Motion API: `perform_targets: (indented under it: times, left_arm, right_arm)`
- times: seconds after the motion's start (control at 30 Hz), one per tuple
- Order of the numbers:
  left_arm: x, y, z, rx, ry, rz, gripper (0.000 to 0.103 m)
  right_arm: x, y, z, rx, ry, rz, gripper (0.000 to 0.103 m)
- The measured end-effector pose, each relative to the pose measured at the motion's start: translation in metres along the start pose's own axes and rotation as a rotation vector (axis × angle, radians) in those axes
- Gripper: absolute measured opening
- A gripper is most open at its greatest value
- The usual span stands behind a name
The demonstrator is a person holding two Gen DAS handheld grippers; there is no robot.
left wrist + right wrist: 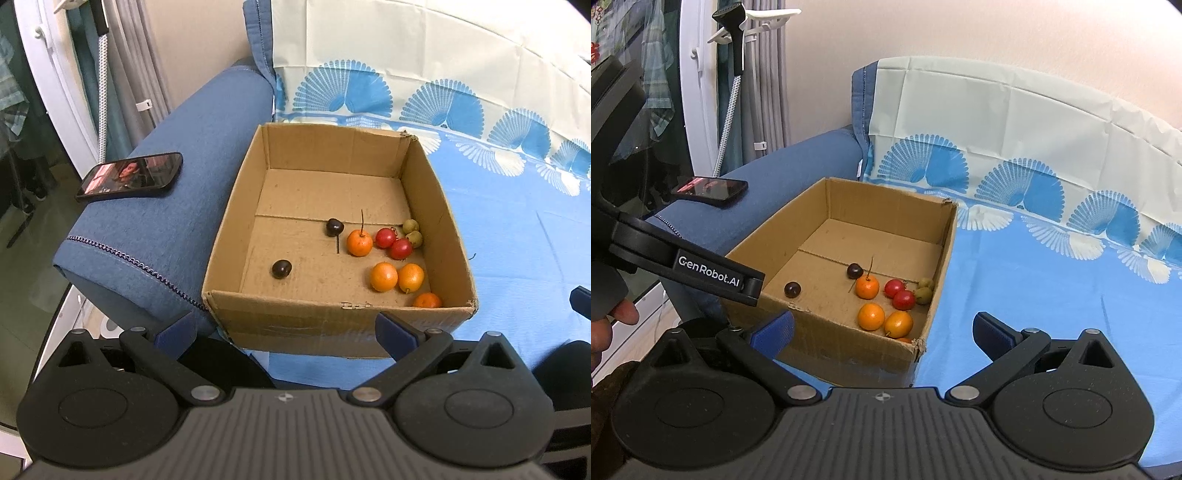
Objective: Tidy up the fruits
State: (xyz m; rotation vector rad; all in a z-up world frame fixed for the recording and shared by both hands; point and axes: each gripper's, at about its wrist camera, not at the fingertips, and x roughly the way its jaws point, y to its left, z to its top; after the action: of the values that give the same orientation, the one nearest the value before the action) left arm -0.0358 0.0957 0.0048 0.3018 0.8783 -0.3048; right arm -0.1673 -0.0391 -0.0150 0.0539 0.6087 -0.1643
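sitting mid-frame, the box point(332, 325) holds fruits point(384, 276) at its lower right; left gripper point(284, 332) and right gripper point(882, 332) hover below, fingers wide, empty.

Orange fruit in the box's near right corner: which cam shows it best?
Left wrist. There the corner orange fruit shows its whole upper half above the cardboard box front wall. In the right wrist view only a thin sliver peeks over the torn corner.
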Motion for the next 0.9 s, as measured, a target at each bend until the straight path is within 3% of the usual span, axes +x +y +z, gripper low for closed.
perform_targets:
  times: [0.9]
  left_arm:
    - [0.010, 0.005, 0.000, -0.027, 0.034, 0.041, 0.103]
  right_arm:
    - [0.000, -0.001, -0.001, 0.028, -0.007, 0.004, 0.102]
